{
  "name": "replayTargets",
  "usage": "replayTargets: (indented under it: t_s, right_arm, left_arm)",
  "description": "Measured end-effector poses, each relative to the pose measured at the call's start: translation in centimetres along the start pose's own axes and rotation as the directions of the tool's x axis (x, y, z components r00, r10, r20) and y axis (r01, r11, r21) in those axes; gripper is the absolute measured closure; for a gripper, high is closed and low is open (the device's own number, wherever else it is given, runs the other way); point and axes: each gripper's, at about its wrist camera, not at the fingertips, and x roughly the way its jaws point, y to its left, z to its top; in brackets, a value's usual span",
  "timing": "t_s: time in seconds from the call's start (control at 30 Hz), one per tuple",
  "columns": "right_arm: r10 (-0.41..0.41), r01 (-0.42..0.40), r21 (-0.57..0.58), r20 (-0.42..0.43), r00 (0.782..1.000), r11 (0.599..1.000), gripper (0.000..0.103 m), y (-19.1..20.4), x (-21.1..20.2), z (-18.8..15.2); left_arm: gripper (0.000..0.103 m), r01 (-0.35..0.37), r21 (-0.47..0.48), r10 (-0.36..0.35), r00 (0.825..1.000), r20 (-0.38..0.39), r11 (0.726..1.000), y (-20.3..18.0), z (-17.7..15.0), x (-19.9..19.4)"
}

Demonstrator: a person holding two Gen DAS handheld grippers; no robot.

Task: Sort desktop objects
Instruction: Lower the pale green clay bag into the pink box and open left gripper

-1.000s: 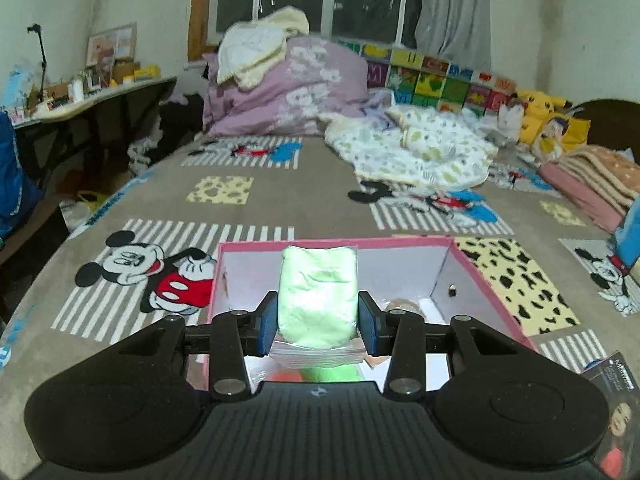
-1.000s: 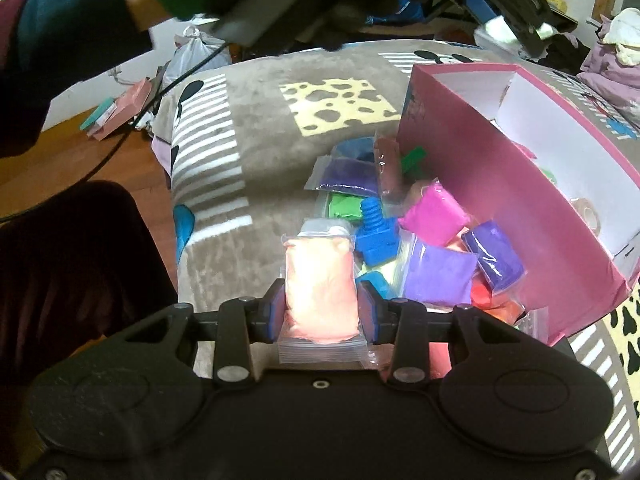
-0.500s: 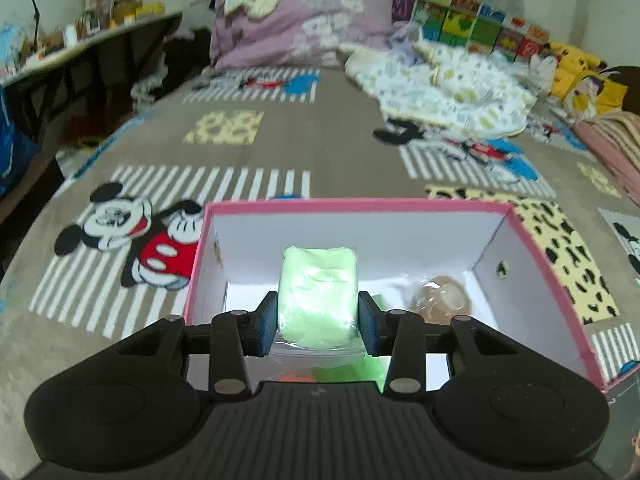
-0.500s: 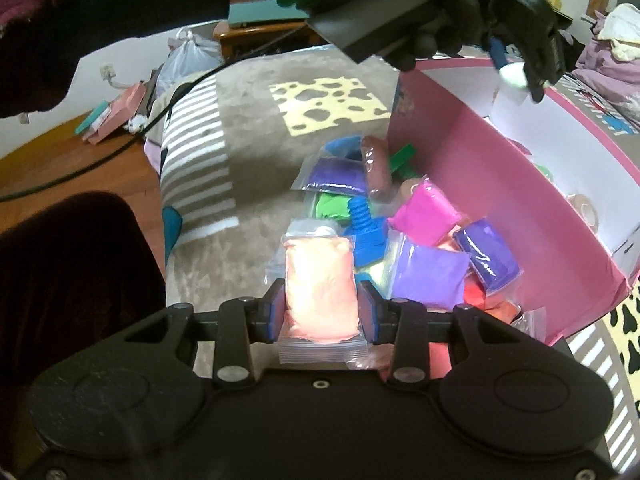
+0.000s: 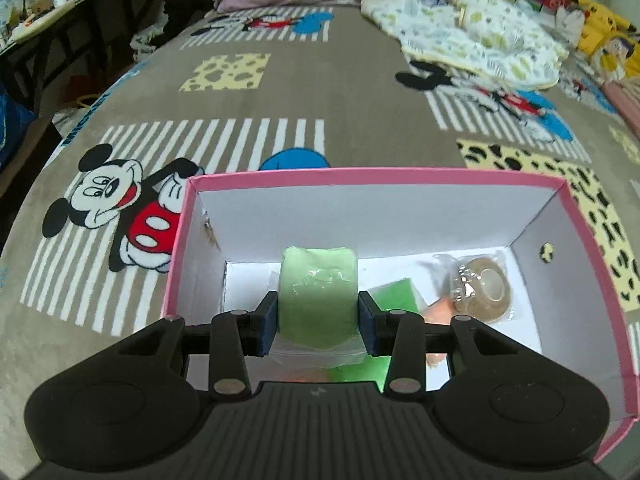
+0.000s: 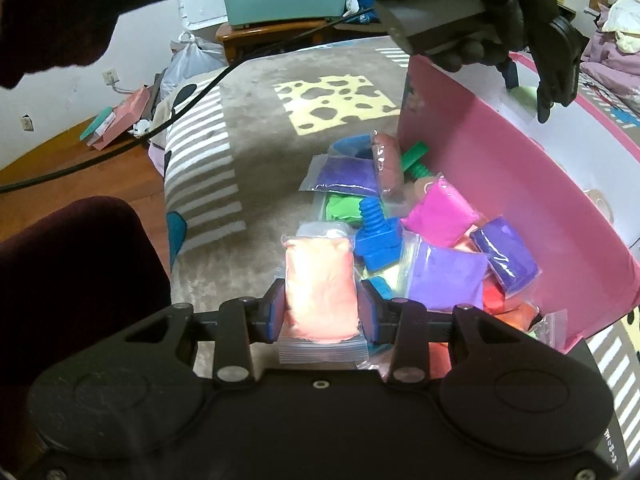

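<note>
My left gripper [image 5: 318, 322] is shut on a pale green clay bag [image 5: 318, 292] and holds it inside the pink box [image 5: 376, 174], above its white floor. The box holds a tan tape roll [image 5: 482, 290], a green bag [image 5: 396, 294] and an orange bag [image 5: 438, 310]. My right gripper [image 6: 320, 314] is shut on an orange clay bag [image 6: 320, 284], held over a pile of clay bags beside the pink box [image 6: 500, 184]. The pile includes a pink bag [image 6: 440, 214], purple bags [image 6: 446, 280] and a blue plastic bolt [image 6: 378, 234].
The box sits on a brown Mickey Mouse bedspread [image 5: 248, 120]. Crumpled blankets [image 5: 476, 36] and pillows lie at the far end. A desk [image 5: 60, 12] stands far left. In the right wrist view the bed edge drops to a wooden floor [image 6: 80, 168] at left.
My left gripper has tipped down and moved into the pink box with the green bag. My right gripper has stayed over the pile with the orange bag.
</note>
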Motion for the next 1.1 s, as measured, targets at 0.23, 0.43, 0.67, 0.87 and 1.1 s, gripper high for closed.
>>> replayTargets:
  t_s: [0.23,0.43,0.67,0.87,1.1]
  right_arm:
    - [0.015,-0.015,0.02,0.006,1.0,1.0,0.066,-0.2,0.3,0.1]
    - [0.027,-0.027,0.032,0.001,1.0,0.999,0.066,-0.3,0.8,-0.1]
    - [0.03,-0.03,0.038,0.002,1.0,0.999,0.066,-0.5,0.8,-0.1]
    - [0.032,-0.032,0.044,0.008,0.999,0.999,0.066,-0.5,0.6,-0.1]
    - [0.023,-0.023,0.049,0.015,1.0,0.999,0.066,-0.8,0.4,-0.1]
  left_arm:
    - [0.063,-0.033,0.021,0.034,0.998,-0.047,0.999,-0.5,0.8,2.1]
    - [0.063,-0.059,0.028,0.061,0.996,-0.068,0.998,-0.6,1.0,3.1]
    - [0.063,-0.082,0.012,0.083,0.994,-0.073,0.997,-0.4,1.2,3.3]
    - [0.055,-0.091,0.005,0.091,0.993,-0.07,0.996,-0.5,1.4,3.2]
    - [0.045,-0.092,0.005,0.092,0.994,-0.059,0.996,-1.1,1.7,2.7]
